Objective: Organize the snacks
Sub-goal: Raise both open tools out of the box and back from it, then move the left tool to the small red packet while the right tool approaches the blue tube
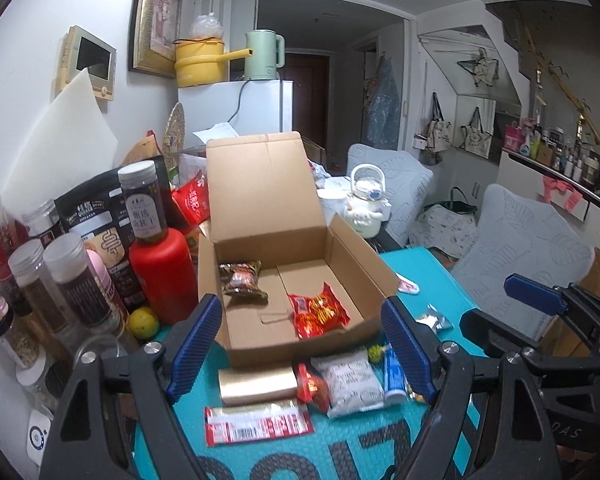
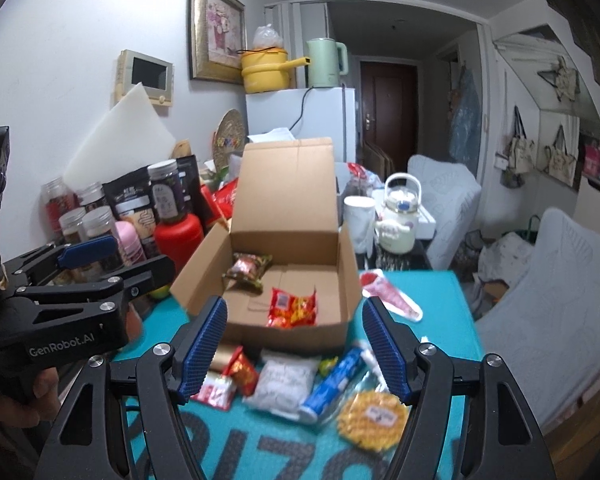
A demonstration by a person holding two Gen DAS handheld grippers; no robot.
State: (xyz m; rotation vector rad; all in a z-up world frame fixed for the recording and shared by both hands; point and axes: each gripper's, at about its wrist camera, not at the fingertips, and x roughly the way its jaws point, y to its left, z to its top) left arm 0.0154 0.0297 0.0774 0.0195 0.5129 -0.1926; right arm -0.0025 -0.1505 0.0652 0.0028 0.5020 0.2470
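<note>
We see a cluttered room with white walls and a teal foam-textured tabletop printed with large black letters. On it stands one brown corrugated cardboard box, rectangular, its lid flap upright, holding two snacks: a dark crinkled foil packet at the back left and a glossy red plastic packet nearer the front. Before the box we count a loose cluster: one gold metallic bar, one flat red-and-white wrapper, one small red sachet, one white matte pouch, one blue tube-shaped stick, and one round yellow ridged disc. Our left claw and right claw both stand wide apart with ribbed blue pads, gripping nothing, above the cluster.
</note>
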